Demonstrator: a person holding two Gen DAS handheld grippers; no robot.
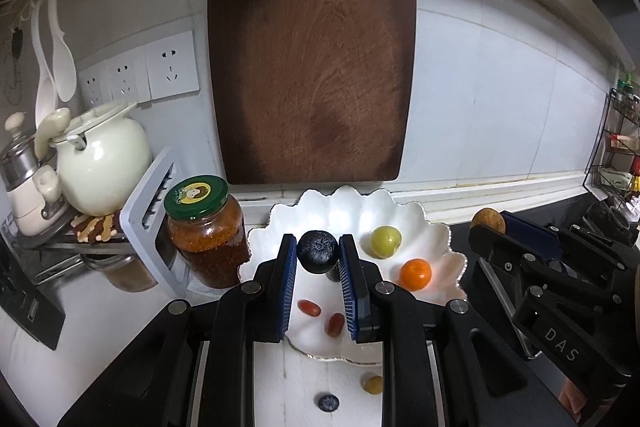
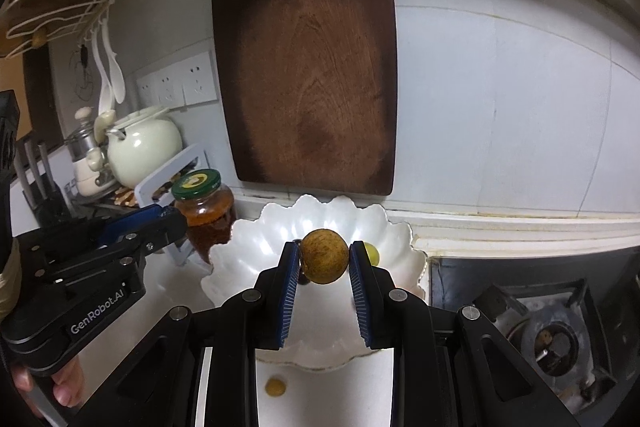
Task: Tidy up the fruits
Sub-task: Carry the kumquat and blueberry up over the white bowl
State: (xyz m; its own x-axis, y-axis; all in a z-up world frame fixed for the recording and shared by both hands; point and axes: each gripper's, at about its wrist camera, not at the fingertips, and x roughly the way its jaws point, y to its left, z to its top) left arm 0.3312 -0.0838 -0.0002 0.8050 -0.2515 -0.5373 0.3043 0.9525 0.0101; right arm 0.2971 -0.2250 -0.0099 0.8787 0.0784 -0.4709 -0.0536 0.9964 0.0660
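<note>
Right gripper (image 2: 324,257) and brown fruit (image 2: 324,257) half-hide green fruit (image 2: 372,251).

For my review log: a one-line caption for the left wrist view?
Left hand-held gripper carries a dark blue fruit over the scalloped white plate.

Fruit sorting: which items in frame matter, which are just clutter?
Job:
- dark blueberry in left tongs
- brown longan in right tongs
- scalloped white plate: green fruit, orange fruit, two red grapes
- loose blueberry, yellowish fruit on counter

Clutter:
- cutting board
- jar
- teapot
- stove
</note>
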